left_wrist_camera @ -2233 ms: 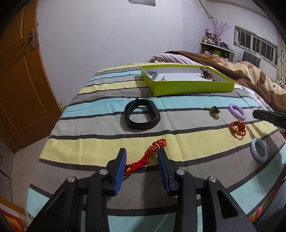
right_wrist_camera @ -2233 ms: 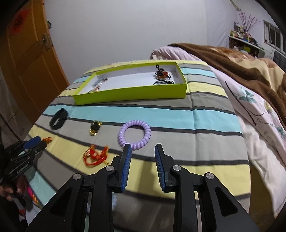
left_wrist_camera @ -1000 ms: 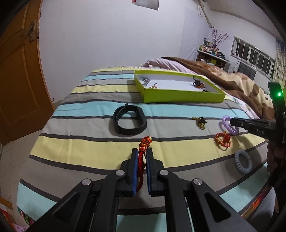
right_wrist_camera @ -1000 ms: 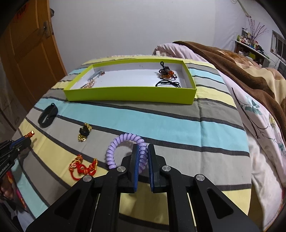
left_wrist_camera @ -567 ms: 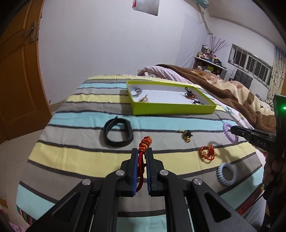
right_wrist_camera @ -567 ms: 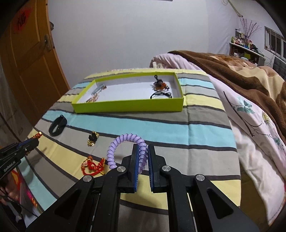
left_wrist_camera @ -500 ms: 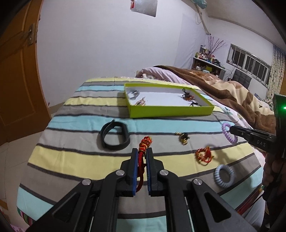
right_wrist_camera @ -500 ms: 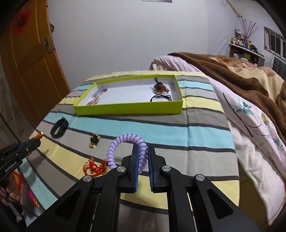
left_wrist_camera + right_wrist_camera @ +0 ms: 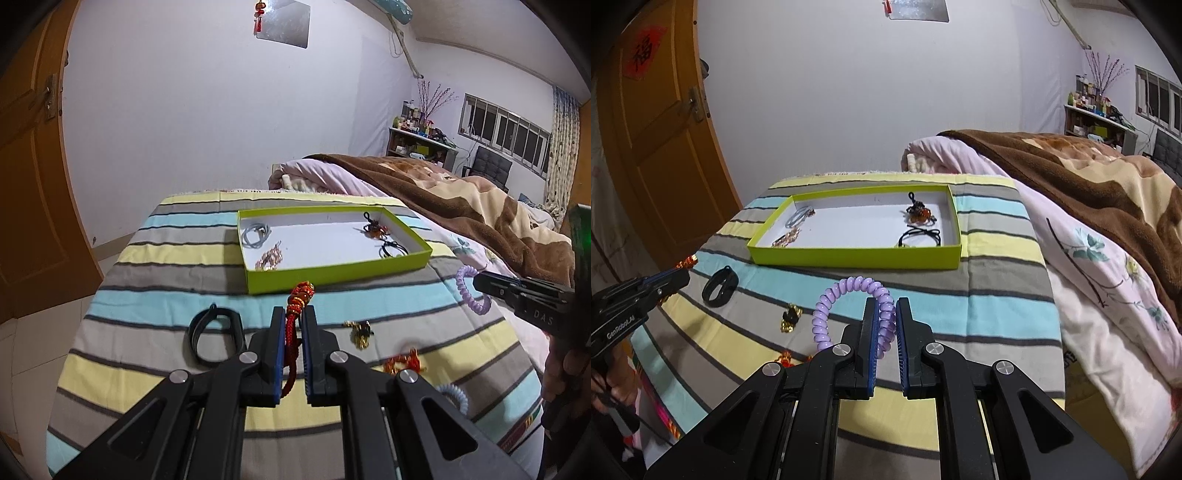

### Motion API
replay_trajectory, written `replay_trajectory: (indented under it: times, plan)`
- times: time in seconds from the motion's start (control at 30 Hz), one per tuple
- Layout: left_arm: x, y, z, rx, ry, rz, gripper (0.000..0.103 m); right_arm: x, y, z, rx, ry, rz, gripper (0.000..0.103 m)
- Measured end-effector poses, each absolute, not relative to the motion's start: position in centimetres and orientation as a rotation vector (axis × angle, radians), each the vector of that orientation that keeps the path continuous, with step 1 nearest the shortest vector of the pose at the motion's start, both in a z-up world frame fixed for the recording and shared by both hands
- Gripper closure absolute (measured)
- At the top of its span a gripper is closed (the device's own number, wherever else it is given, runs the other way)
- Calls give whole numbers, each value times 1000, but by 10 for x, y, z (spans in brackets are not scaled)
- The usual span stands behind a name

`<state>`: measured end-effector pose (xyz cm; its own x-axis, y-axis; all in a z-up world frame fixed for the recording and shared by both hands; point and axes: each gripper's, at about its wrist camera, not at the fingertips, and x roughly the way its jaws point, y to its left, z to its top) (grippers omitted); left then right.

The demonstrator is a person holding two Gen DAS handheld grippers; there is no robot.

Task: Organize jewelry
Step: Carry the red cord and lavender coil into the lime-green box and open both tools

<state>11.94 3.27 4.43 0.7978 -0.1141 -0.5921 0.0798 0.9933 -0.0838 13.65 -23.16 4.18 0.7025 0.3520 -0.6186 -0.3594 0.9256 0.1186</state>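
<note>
Right gripper [image 9: 885,325], bottom centre of the frame, its jaws clamped on a purple spiral hair tie [image 9: 849,306] that arcs up and to the left, clear of the striped bedspread [image 9: 997,295]. Centre: a lime-green tray [image 9: 855,256] with a white floor, holding a silver-grey band and a rose-gold chain at its left end, an orange-beaded charm and a black cord at its right end. Left of centre, on the bedspread: a black band [image 9: 720,287], a black-and-gold charm [image 9: 790,317] and part of a red-and-gold ornament [image 9: 785,358]. Left edge: the left gripper [image 9: 674,278] with a red-and-gold knotted cord [image 9: 686,263] projecting past its tip. Right: a brown blanket [image 9: 1089,184] over a pink floral quilt.
</note>
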Motion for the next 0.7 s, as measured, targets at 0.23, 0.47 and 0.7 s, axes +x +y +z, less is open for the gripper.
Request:
replay_trajectory:
  times: [0.23,0.47,0.7]
  plan:
    - [141,29,50,-31,630,-101,94,155,-231,49,-17,671,393,94]
    - [166,30,55,-36,620,-106,94,178,-230,55,-21,661,389,94]
    - [195,32,57,-31,620,-105,94,215,-229,54,-22,671,376,94]
